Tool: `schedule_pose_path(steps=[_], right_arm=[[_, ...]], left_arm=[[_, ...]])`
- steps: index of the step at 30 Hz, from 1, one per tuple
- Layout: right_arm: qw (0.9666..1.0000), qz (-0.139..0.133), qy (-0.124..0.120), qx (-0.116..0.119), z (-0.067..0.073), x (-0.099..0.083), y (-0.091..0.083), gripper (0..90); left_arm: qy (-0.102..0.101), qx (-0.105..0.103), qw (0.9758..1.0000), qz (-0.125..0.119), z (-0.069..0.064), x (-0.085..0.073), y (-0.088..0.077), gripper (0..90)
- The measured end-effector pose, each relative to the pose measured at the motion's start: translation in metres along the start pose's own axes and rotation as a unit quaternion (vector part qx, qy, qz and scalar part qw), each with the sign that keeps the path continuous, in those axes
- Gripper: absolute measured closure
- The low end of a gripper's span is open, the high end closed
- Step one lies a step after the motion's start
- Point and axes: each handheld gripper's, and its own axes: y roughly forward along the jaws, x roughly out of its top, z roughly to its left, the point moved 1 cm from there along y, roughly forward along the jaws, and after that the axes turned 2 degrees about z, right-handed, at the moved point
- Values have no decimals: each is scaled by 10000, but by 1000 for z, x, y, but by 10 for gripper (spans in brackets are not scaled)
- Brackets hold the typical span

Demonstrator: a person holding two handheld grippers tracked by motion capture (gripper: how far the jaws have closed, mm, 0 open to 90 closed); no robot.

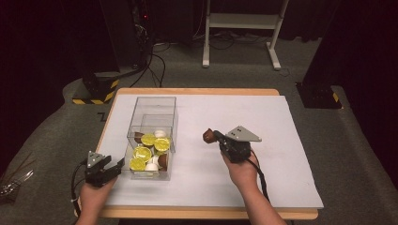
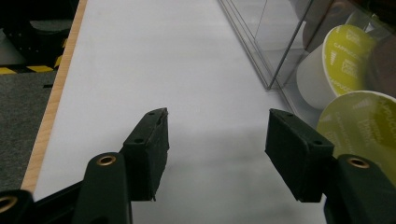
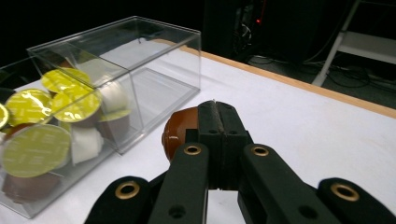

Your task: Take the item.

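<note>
One brown capsule [image 1: 209, 136] pinched by its rim in closed right gripper [image 1: 217, 138], held above white mat [image 1: 263, 154] right of clear box [image 1: 152, 136]; left gripper [image 1: 117, 166] open, empty, beside box.

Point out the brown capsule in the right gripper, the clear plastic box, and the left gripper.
brown capsule [image 3: 180, 128], right gripper view, its rounded side left of the jaws.
clear plastic box [image 1: 153, 98], high view, far top rim.
left gripper [image 2: 217, 135], left gripper view, midway between its open fingertips.
</note>
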Motion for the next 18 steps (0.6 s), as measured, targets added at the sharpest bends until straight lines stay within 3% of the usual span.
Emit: schedule_pose_path(steps=[18], right_arm=[[9978, 173, 351, -543, -51, -27, -12, 900]], left_arm=[[-45, -21, 10000, -15, -1, 0, 1, 389]])
